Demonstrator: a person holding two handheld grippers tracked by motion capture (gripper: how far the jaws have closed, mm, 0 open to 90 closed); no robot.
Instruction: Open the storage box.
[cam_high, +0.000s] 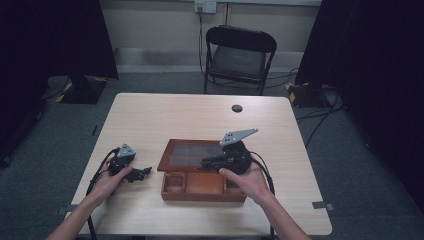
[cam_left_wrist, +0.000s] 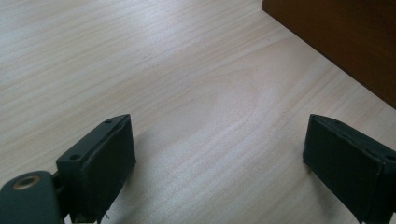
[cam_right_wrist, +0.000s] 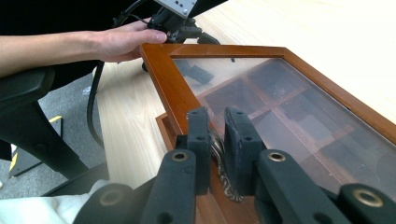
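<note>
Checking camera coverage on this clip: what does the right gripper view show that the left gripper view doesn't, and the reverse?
Right gripper view: the right gripper, jaws nearly closed on a small metal clasp at the edge of the glass-paned lid of the wooden box, raised at an angle; beyond, the person's other hand.

Left gripper view: the left gripper, jaws wide apart over bare table, nothing between them.

Both: the light wood table and brown wood of the box.

Reddish-brown wooden box (cam_high: 200, 192), black tongs (cam_right_wrist: 217, 135), pale wood-grain table (cam_high: 150, 120)
</note>
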